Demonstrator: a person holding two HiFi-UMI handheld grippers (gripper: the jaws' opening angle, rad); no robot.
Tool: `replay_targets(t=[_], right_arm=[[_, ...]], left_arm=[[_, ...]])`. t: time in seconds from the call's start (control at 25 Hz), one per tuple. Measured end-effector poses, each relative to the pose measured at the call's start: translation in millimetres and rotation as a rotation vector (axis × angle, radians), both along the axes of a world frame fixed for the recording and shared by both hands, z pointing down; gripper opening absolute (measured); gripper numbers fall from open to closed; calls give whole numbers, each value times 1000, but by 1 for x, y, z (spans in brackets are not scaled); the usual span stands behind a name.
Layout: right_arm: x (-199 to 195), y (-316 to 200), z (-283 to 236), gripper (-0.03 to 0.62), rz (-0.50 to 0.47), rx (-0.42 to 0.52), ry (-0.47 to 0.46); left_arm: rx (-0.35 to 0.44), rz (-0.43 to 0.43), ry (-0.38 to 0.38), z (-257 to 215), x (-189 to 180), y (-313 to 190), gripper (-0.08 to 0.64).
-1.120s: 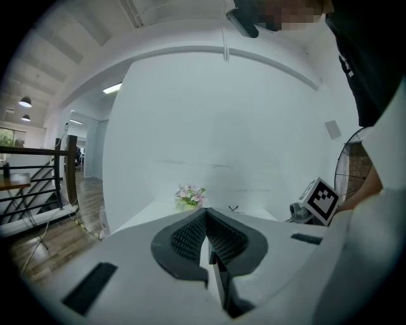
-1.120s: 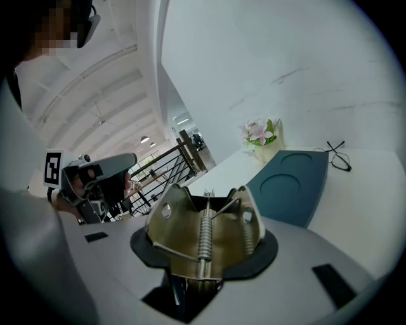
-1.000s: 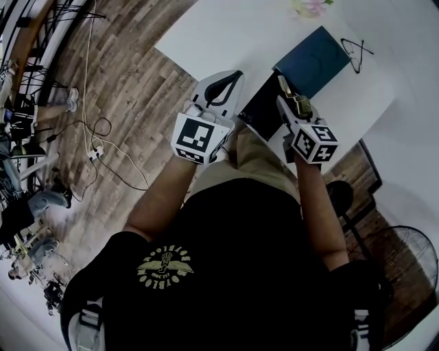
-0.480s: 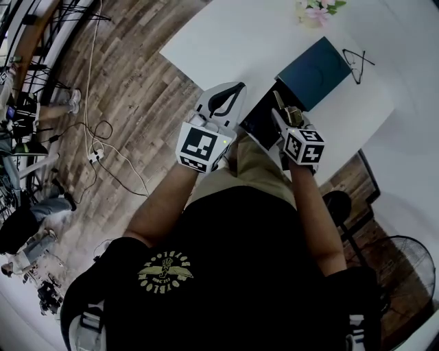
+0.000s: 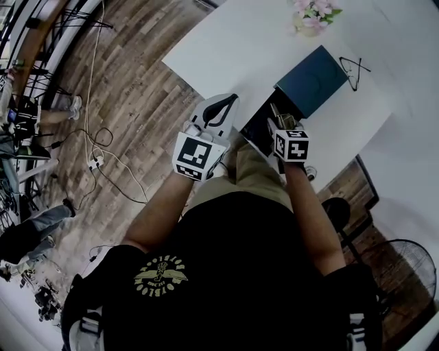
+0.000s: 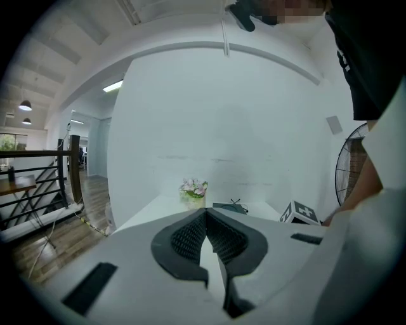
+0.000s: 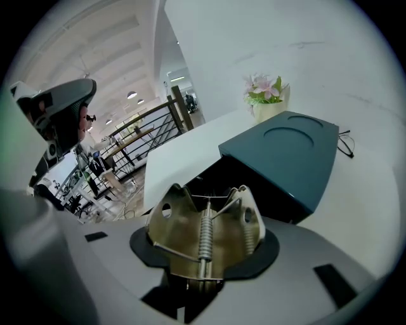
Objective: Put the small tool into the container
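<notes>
My right gripper [image 7: 206,254] is shut on a small brass spring clip [image 7: 203,222], whose coil spring and two holed wings stick out past the jaws. In the head view the clip [image 5: 280,116] hangs over the near edge of the open black box [image 5: 259,123]. The box's teal lid [image 5: 314,79] lies just behind it. From the right gripper view, the dark inside of the box [image 7: 231,178] lies straight ahead, under the lid [image 7: 288,155]. My left gripper [image 5: 223,106] is shut and holds nothing, left of the box; its ribbed pads meet [image 6: 204,235].
The box stands on a white table [image 5: 236,41]. A pot of pink flowers [image 5: 310,15] and a pair of glasses [image 5: 357,66] lie at its far side. Wooden floor with cables [image 5: 103,144] lies to the left, and a fan [image 5: 405,274] stands at the lower right.
The right gripper has carried the clip a little to the left, closer to the black box. The left gripper has stayed near the table's edge.
</notes>
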State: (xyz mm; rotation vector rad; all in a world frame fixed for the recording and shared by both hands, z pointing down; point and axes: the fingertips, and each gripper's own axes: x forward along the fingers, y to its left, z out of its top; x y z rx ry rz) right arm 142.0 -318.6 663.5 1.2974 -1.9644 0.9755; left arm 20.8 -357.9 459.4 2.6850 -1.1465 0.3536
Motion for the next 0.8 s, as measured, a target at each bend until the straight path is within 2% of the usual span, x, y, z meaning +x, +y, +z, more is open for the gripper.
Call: replay_targets(t=[0.16,0.28,0.4,0.8], right_arm=[[2,-2,6,195,-6,-15,8],[-3,-2,4,274,-12,-24,-45],[-9,2,-1,306,-15,-19,-76],[6,29,-25,310,62,30,-124]], left_arm=[[-3,1,-3,1,0,1,6],[-1,5,-9,1,-1,3,8],[-2,11,-14,-2,-7,10,8],[39,26,4,-22,-17,33,8]])
